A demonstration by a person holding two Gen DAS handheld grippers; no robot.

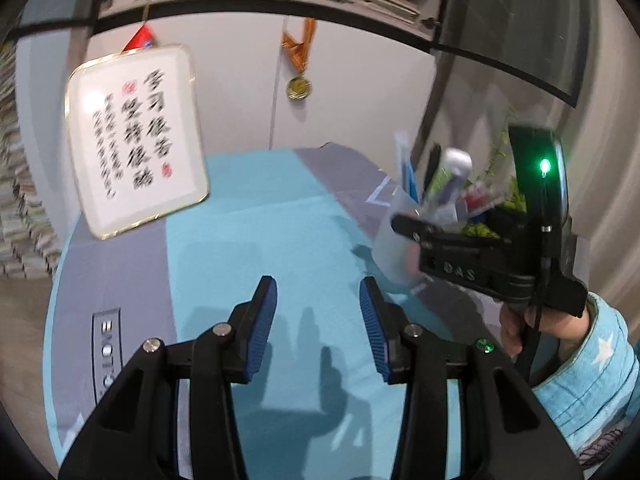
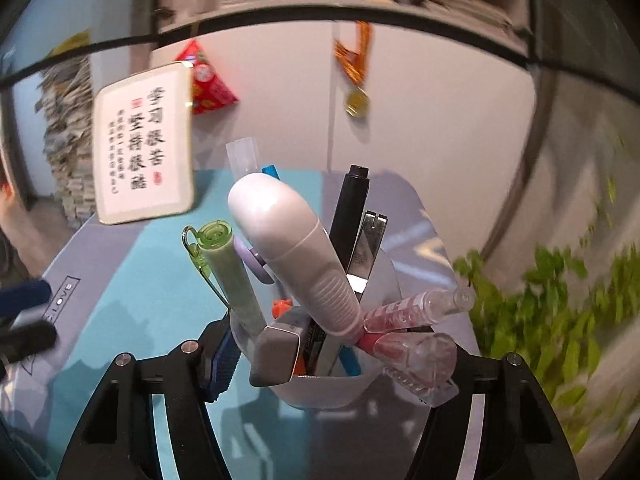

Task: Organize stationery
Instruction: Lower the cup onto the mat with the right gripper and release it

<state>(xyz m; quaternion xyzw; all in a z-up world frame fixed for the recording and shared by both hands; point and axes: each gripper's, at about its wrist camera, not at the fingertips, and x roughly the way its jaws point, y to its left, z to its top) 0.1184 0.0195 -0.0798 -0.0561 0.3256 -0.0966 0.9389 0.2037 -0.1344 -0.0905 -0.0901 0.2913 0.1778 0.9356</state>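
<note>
Translucent frosted plastic cup (image 2: 320, 388); glossy white pen (image 2: 296, 252); matt cloth (image 1: 280, 220).

We see even, soft indoor light, fairly bright. Faint shadows of left gripper (image 1: 318, 328) fall ahead on blue cloth (image 1: 256, 240). Green LED (image 1: 544, 167) glares on right gripper's body. Motion blur smears plaque (image 1: 136, 140) script, cup (image 1: 394, 248), plant (image 2: 560, 304). White pen (image 2: 296, 256) carries soft highlight, stays fairly sharp. Fisheye bends shelf edge (image 2: 320, 14); dark vignette rings both views' corners.
</note>
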